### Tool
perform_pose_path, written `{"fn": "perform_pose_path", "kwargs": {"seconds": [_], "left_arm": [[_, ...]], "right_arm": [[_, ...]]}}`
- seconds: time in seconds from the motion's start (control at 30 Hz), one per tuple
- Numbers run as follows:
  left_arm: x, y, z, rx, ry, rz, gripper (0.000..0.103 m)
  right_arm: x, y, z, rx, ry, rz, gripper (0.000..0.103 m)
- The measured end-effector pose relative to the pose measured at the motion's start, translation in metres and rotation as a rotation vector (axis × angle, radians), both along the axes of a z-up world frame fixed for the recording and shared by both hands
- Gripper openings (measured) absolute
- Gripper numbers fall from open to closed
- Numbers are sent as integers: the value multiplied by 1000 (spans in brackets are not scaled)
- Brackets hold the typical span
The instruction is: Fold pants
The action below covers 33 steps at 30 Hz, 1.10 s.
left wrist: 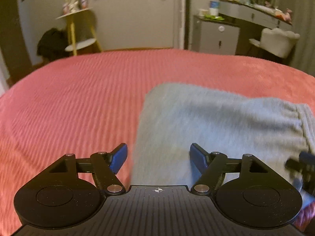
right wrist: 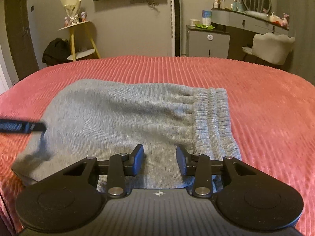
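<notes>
Grey knit pants [right wrist: 122, 122] lie folded into a compact bundle on the pink ribbed bedspread [right wrist: 265, 108], with the elastic waistband [right wrist: 214, 118] at the right end. In the left wrist view the pants [left wrist: 206, 125] fill the lower right. My left gripper [left wrist: 158, 157] is open and empty, over the bundle's left edge. My right gripper [right wrist: 159, 160] is open and empty, just above the bundle's near edge beside the waistband. The left gripper's finger shows at the far left of the right wrist view [right wrist: 21, 126].
A yellow-legged side table [right wrist: 78, 39] with a bouquet and a dark bag [right wrist: 55, 51] stand beyond the bed at the left. A grey cabinet [right wrist: 206, 43], vanity desk with mirror [right wrist: 256, 0] and white chair [right wrist: 271, 47] stand at the right.
</notes>
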State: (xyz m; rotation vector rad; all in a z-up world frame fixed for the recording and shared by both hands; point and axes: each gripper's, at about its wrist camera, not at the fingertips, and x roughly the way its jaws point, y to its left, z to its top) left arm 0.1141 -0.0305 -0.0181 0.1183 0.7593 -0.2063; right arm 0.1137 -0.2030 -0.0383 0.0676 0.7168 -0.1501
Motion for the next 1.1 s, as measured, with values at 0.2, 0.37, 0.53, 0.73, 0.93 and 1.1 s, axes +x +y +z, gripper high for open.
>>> {"fn": "perform_pose_path", "kwargs": {"seconds": [0.2,0.37,0.53,0.73,0.93,1.1], "left_arm": [[36,-52,-4,38,38,-100,75],[54,-78,-22,218,-13,-61,75],[58,-67,-19,201,-4,-3,75],[48,-5,-9,-34,124,108,75],[4,28,-17,-224,216,5,79],[-5,31,-29,-199,238,-32,85]], "right_arm": [[4,-4,-3,21,4,4,37],[4,-8,-6,52,-2,11,37],[-2,-28,-3,180,-40,12,37],[-24,-70,13,358,-135,-30,38],[-43,-115,13,435,-145,-231,60],[-32,-149,-28,765,42,-260,80]]}}
